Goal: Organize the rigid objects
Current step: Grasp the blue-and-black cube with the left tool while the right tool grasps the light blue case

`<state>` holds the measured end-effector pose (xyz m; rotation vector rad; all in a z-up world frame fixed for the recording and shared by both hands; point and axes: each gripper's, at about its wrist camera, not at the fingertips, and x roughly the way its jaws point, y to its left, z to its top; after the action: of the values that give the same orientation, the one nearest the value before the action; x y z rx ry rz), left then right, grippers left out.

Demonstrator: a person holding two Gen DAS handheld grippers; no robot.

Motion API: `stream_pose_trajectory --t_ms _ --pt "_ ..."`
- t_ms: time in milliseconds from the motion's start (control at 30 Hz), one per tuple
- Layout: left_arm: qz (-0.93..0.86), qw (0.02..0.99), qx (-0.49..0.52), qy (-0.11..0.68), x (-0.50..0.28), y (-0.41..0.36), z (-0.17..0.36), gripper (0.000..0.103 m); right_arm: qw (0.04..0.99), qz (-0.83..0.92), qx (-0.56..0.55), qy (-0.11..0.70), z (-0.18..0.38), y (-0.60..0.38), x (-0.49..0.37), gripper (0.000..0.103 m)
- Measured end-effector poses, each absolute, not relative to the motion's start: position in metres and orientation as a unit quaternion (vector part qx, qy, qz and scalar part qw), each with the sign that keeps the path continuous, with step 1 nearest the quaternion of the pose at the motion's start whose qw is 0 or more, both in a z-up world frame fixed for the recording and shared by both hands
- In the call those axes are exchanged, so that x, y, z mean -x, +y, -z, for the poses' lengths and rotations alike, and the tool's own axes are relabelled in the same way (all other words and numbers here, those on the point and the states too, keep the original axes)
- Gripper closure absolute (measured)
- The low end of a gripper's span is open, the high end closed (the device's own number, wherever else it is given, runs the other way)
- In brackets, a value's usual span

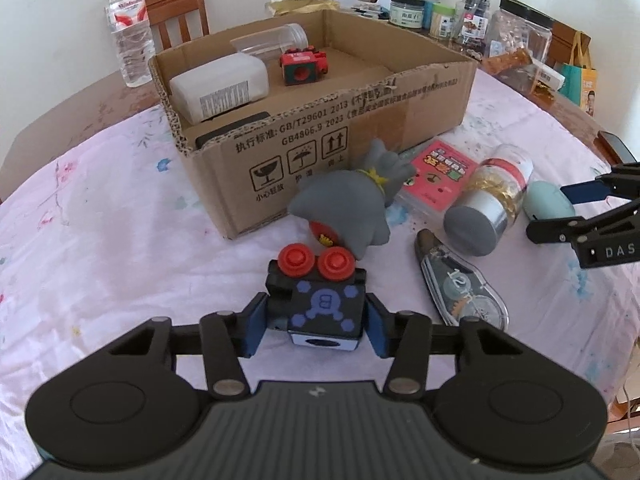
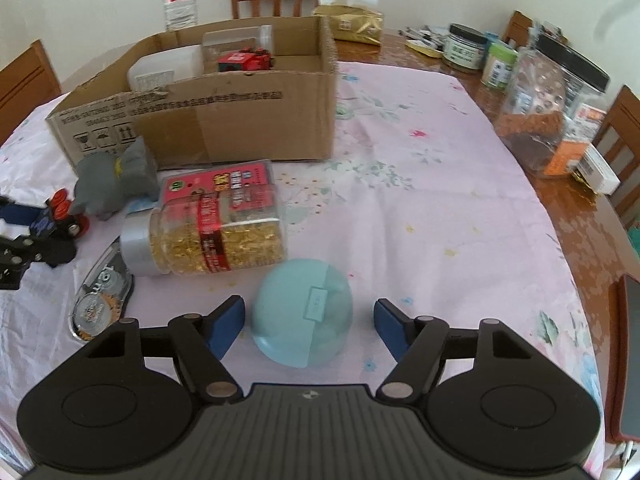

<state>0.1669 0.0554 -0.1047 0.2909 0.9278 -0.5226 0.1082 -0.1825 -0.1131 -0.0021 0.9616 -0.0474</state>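
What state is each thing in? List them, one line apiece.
left gripper: shut on the black toy car.
black toy car: held between the pads.
right gripper: open, straddling the blue case.
blue case: closed, on the cloth.
jar of gold pieces: lying on its side, lid on.
cardboard box: open-topped, partly filled.
red toy car: inside the box.
grey toy: on the cloth beside the box.

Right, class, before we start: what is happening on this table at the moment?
Someone is sorting toys and containers into a cardboard box. The left hand-held gripper is shut on a black toy block with red wheels. The right hand-held gripper is open around a light blue case on the pink cloth. A red toy and a white container are already boxed.
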Motion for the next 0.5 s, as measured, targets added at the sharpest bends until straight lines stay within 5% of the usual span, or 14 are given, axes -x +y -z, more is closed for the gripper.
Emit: stream_pose_trajectory --t_ms 233,500 --pt "0.245 0.851 -0.130 0.446 -0.165 0.057 0.105 0.054 0.888 0.027 0.001 0.459 0.111 -0.178 -0.108 0.043" --pt "0.245 0.854 -0.128 0.441 -0.167 0.057 0.106 0.053 0.890 0.043 -0.006 0.453 0.112 -0.173 -0.111 0.043"
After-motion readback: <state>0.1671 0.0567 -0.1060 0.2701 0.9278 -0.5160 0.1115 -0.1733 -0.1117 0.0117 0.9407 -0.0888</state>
